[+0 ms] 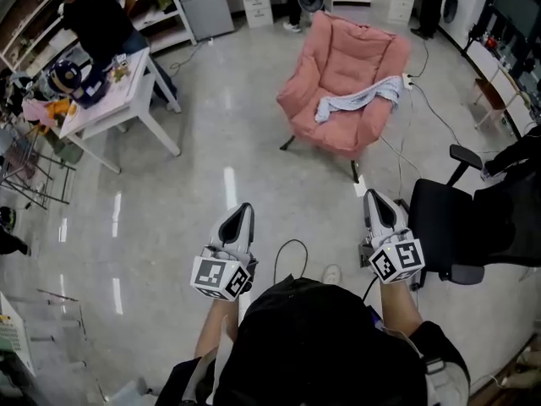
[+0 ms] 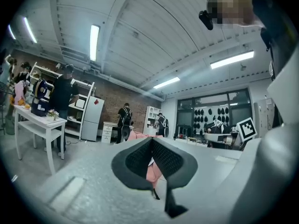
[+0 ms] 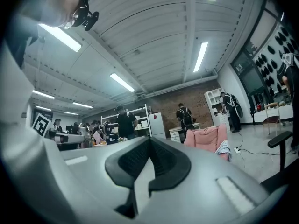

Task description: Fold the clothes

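The folding has not begun. The cloth (image 1: 359, 100) lies crumpled on the seat of the pink chair (image 1: 338, 53), well apart from both grippers. It may be a light shirt or a towel; it is too far off to tell. The left gripper (image 1: 243, 211) and the right gripper (image 1: 373, 198) have their jaws closed with nothing in them. All the work is left: go over, pick it up, fold it.

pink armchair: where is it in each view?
Head view: pink armchair upper centre-right.
Left gripper view: pink armchair low centre, only slivers showing.
Right gripper view: pink armchair right of centre.
Shared landmark: white fridge at the far wall.
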### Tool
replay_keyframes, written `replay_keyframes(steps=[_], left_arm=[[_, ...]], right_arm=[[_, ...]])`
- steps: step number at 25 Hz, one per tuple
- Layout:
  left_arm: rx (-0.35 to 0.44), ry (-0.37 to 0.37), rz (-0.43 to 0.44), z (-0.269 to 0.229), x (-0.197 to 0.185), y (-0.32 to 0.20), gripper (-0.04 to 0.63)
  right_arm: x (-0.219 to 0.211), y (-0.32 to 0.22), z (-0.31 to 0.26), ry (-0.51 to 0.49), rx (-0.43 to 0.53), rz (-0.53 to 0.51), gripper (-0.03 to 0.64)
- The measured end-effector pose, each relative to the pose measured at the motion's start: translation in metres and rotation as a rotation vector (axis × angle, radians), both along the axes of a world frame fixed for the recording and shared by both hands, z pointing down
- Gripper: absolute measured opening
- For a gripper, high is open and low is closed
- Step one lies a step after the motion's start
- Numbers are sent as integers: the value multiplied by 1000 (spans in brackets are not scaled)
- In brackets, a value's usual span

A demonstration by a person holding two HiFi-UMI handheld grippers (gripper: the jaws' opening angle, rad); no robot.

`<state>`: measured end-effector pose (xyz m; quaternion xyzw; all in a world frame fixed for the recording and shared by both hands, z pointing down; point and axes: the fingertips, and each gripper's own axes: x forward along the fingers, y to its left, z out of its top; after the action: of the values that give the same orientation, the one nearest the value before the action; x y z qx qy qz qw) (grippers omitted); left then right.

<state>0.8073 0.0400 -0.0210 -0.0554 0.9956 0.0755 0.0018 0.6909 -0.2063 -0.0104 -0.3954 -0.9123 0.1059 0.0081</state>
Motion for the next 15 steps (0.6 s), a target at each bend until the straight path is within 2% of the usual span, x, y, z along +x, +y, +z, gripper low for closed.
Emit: replay_keyframes(steps=[6, 7, 8, 9, 13, 15], left_arm=[[8, 36, 24, 13, -7, -9, 5], [7, 53, 26, 18, -11, -12, 86], [6, 73, 17, 22, -14, -14, 278], [8, 89, 0, 26, -17, -16, 361], [18, 72, -56, 22, -29, -25, 425], [17, 62, -41, 19, -41, -35, 430]], right_arm=[[3, 10, 7, -13, 11, -62, 11], [3, 11, 11, -7, 25, -81, 22], [3, 12, 15, 1, 37, -96, 138], [3, 10, 17, 7, 46, -101, 244], [-5, -15, 13, -16, 49, -64, 403], [-14, -29, 9, -34, 46, -45, 428]])
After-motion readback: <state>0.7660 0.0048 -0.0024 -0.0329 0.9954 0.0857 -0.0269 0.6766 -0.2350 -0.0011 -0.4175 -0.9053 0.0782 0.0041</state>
